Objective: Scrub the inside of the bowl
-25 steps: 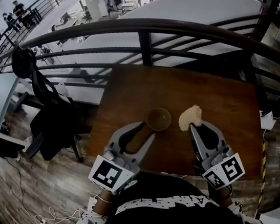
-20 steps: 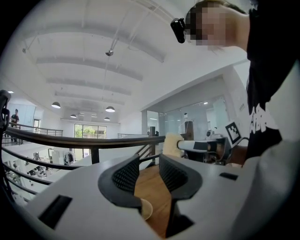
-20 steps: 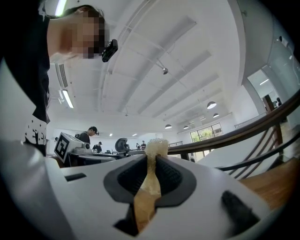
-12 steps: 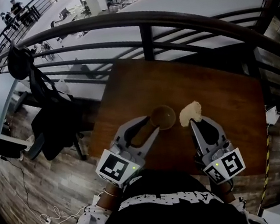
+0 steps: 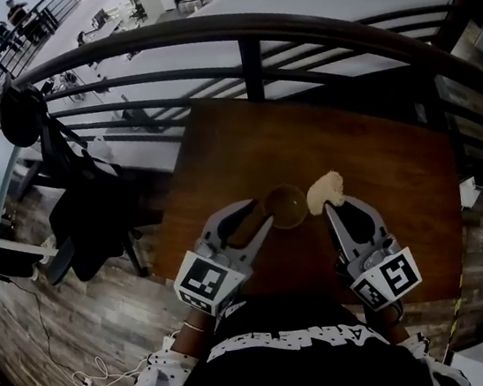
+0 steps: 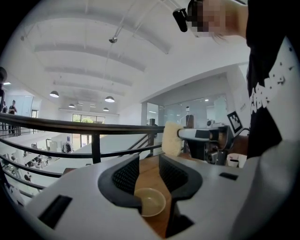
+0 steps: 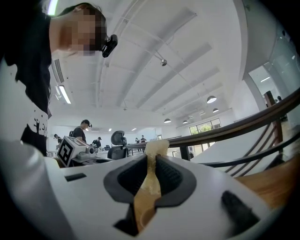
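Note:
A small tan bowl [image 5: 286,205] [image 6: 149,201] stands upright on the brown wooden table [image 5: 378,150]. My left gripper [image 5: 258,215] [image 6: 149,161] is open. Its fingertips sit at the bowl's near-left rim, and in the left gripper view the bowl shows low in the gap between the jaws. My right gripper [image 5: 333,209] [image 7: 152,161] is shut on a pale yellow sponge [image 5: 324,191] [image 7: 152,168] [image 6: 171,139]. The sponge hangs just right of the bowl's rim, outside the bowl.
A dark curved railing [image 5: 244,53] runs along the table's far edge, with a drop to a lower floor behind it. A black jacket [image 5: 63,195] hangs on the railing at the left. My own torso fills the bottom of the head view.
The right gripper has carried the sponge a little left, closer to the bowl's rim. The left gripper stays at the bowl. The head view has shifted slightly.

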Available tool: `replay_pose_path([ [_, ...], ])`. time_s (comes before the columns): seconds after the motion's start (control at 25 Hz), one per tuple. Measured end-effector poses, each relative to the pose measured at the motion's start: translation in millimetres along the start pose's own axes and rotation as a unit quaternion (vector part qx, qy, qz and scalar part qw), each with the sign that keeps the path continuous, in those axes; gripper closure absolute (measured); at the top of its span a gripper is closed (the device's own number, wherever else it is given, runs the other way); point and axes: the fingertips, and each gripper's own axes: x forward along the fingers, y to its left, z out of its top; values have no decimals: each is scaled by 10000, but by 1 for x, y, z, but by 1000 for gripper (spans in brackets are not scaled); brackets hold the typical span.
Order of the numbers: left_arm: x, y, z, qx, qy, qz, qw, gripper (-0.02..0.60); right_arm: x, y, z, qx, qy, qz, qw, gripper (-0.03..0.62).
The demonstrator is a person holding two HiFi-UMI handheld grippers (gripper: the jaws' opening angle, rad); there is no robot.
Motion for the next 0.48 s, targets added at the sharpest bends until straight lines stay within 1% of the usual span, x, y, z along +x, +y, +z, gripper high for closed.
replay_pose_path([
  [0.24, 12, 7, -19, -157, 207, -6, 9997, 456, 4, -4, -2, -86, 45, 4, 10000, 536],
  [0.48, 20, 18, -33, -314, 279, 36, 9991, 453, 15, -12, -16, -104, 149, -2, 9998, 536],
])
